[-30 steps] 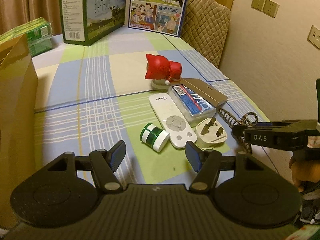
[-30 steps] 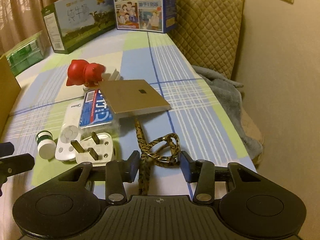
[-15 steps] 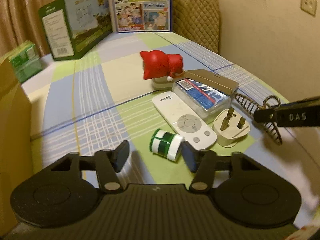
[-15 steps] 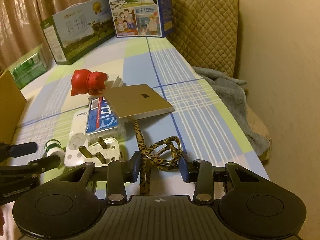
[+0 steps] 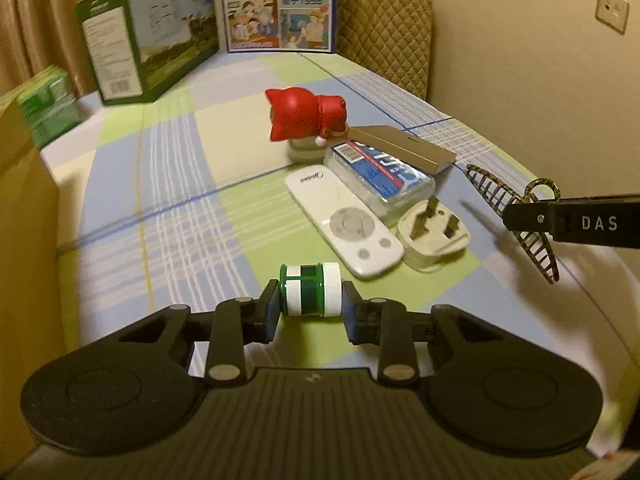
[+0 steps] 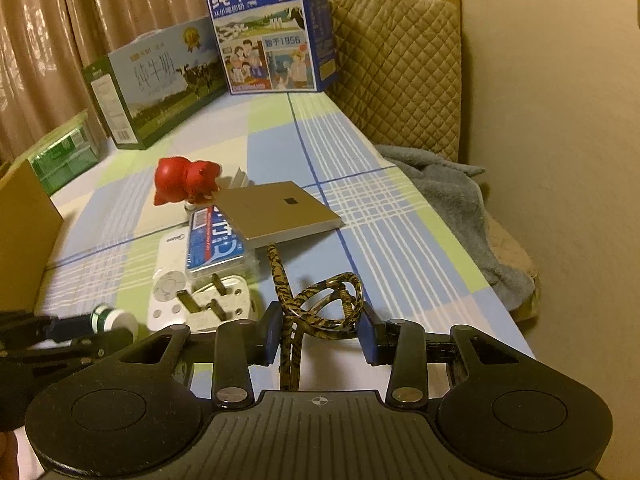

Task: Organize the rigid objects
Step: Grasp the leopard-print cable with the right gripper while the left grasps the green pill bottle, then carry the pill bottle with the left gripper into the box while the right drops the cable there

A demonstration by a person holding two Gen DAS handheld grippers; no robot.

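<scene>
My left gripper [image 5: 310,308] is shut on a small green and white bottle [image 5: 310,289] lying on its side, held end to end between the pads. My right gripper [image 6: 319,330] is shut on a leopard-print hair claw clip [image 6: 316,308], which is lifted off the cloth; the clip also shows in the left wrist view [image 5: 516,216]. A white remote [image 5: 344,220], a white plug [image 5: 434,236], a blue packet [image 5: 380,174], a flat tan box [image 5: 404,146] and a red cat figure [image 5: 306,114] lie clustered on the checked cloth.
A cardboard box wall [image 5: 24,240] stands at the left. A green milk carton [image 5: 148,36], a blue milk carton [image 5: 278,6] and a green pack [image 5: 48,108] stand at the back. A quilted chair back [image 6: 394,72] and grey blanket [image 6: 464,200] lie to the right by the wall.
My left gripper moved forward and closed on the green and white bottle. My right gripper closed on the hair claw clip and raised it off the cloth.
</scene>
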